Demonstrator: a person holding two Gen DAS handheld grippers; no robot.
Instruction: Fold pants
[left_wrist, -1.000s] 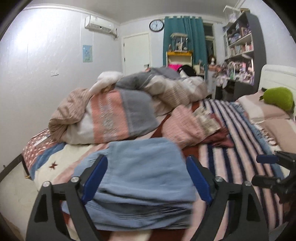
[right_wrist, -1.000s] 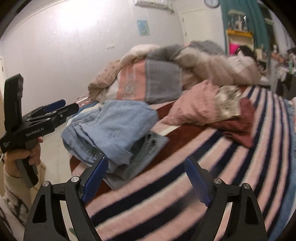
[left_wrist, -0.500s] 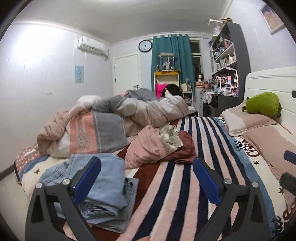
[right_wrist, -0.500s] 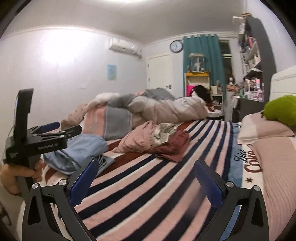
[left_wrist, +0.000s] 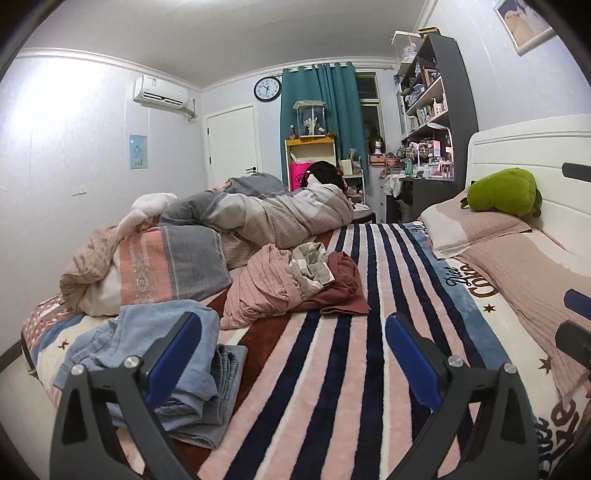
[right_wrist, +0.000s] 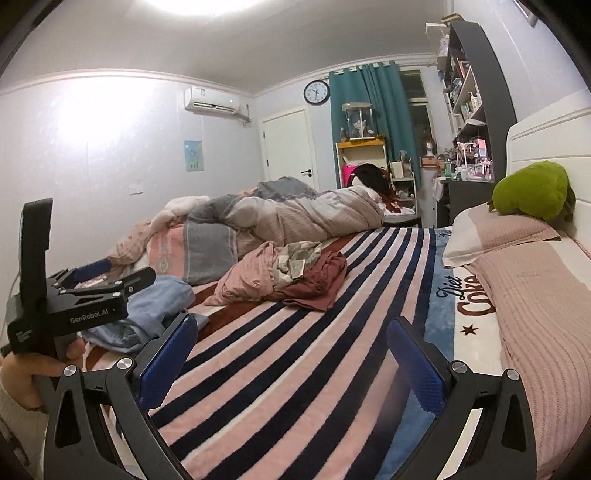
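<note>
— Where are the pants?
— The folded jeans (left_wrist: 155, 354) lie at my eight o'clock. One pair looks done; the clothes heap (left_wrist: 291, 284) remains.
— Grippers?
— My left gripper (left_wrist: 291, 354) and right gripper (right_wrist: 291, 354) gape wide, empty.

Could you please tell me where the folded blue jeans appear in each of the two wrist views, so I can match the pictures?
Left wrist view: the folded jeans lie at lower left on the bed, partly behind the left finger of the tongs.
Right wrist view: the jeans sit at left of centre, partly behind the other handheld tongs.
Shared landmark: the wall clock beside the teal curtain.
</note>
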